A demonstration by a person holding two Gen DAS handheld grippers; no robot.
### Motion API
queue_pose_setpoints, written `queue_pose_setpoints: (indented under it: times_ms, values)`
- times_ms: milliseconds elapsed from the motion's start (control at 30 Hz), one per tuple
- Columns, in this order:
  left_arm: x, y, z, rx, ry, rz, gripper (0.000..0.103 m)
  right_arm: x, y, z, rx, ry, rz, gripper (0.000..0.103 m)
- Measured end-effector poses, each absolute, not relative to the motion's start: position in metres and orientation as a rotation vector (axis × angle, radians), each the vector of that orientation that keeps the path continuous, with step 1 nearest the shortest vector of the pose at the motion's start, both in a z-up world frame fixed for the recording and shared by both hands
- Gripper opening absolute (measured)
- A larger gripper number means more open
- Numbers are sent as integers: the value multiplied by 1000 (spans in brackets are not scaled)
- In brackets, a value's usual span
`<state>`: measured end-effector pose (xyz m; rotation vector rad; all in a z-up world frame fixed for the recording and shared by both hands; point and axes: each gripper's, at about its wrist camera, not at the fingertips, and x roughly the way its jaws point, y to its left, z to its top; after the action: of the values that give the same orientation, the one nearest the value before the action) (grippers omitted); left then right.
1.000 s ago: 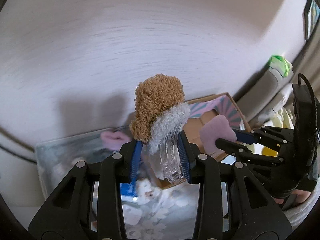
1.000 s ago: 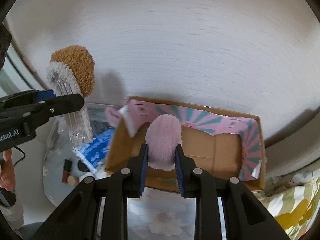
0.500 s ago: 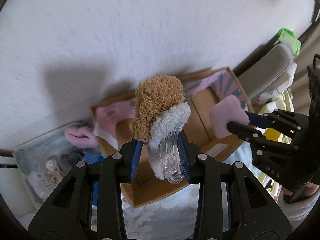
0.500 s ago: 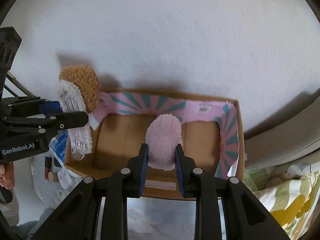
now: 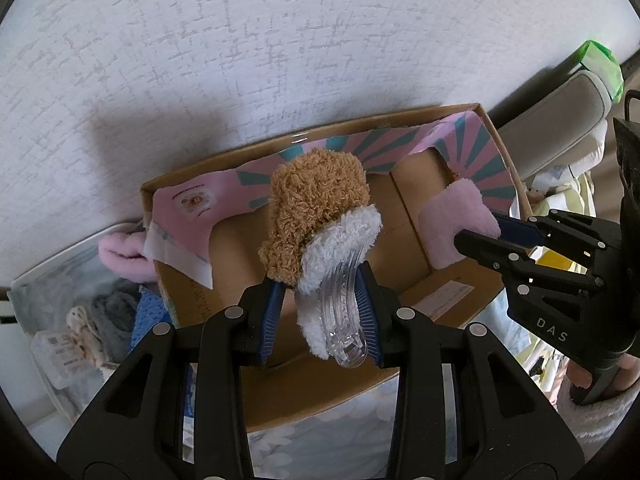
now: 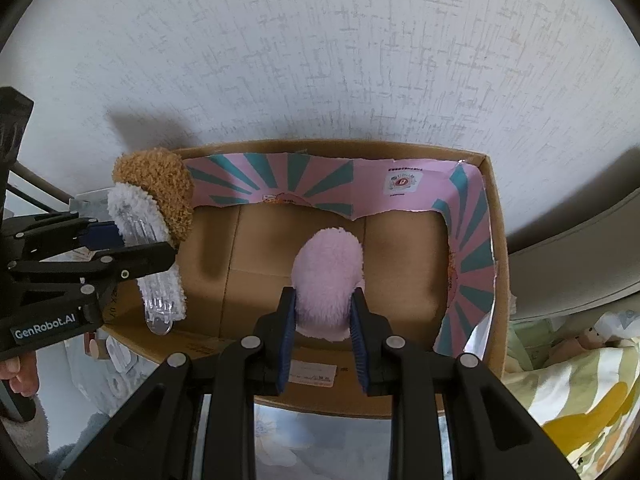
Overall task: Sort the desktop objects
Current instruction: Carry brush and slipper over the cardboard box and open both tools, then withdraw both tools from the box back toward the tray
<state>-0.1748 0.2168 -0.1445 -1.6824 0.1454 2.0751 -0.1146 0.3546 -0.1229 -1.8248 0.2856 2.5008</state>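
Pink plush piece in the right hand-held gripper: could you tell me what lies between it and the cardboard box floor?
Nothing; the right wrist view shows the pink plush piece above the bare cardboard box floor.

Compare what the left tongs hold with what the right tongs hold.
The left tongs grip a brown-and-white fuzzy hair claw with a clear plastic clip; the right tongs grip a plain pink plush pad with no clip visible. The claw is longer and two-toned; the pad is rounder and single-coloured. Both are fluffy and held over the open cardboard box.

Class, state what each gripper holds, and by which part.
Left gripper: fuzzy brown-and-white hair clip, held at its clear plastic end. Right gripper: pink fluffy pad, held at its lower edge.
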Motion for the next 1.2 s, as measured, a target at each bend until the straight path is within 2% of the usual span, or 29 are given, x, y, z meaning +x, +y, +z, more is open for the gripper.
queue_pose_setpoints:
  times_ms: [100,133,200,233,267,333,567,700,733,767,867,1067,1200]
  values:
    - [-175,217,-142,-1674,138,2096,33,-117,353,-123,-1821,286,2504,24]
    - [-174,214,-141,-1665,133,2105,36,-118,353,-125,-1824,287,2502,28]
    - [-171,211,-138,-1645,136,2124,59,-120,351,-127,-1840,278,2475,43]
    - [-171,209,-134,-1625,161,2164,99,-120,351,-128,-1839,277,2466,60]
    - [-169,207,-130,-1594,174,2199,102,-119,351,-127,-1821,283,2468,75]
    - [-165,205,-124,-1547,186,2220,103,-116,352,-122,-1769,290,2482,83]
    - [-151,182,-108,-1506,117,2259,103,-102,338,-93,-1523,134,2611,83]
    - [-133,159,-90,-1357,60,2349,103,-66,316,-38,-1078,18,2831,84]
    - [-129,153,-86,-1335,55,2376,103,-58,309,-28,-1007,-19,2867,89]
    - [-125,148,-83,-1321,45,2394,103,-55,304,-24,-998,-39,2873,92]
    - [-115,126,-76,-1299,-5,2426,103,-57,294,-24,-1118,-34,2867,92]
    - [-91,76,-62,-1289,-22,2529,103,-48,275,-21,-1129,49,2904,92]
    - [-71,36,-50,-1232,-82,2580,103,-38,254,-25,-1148,22,2934,92]
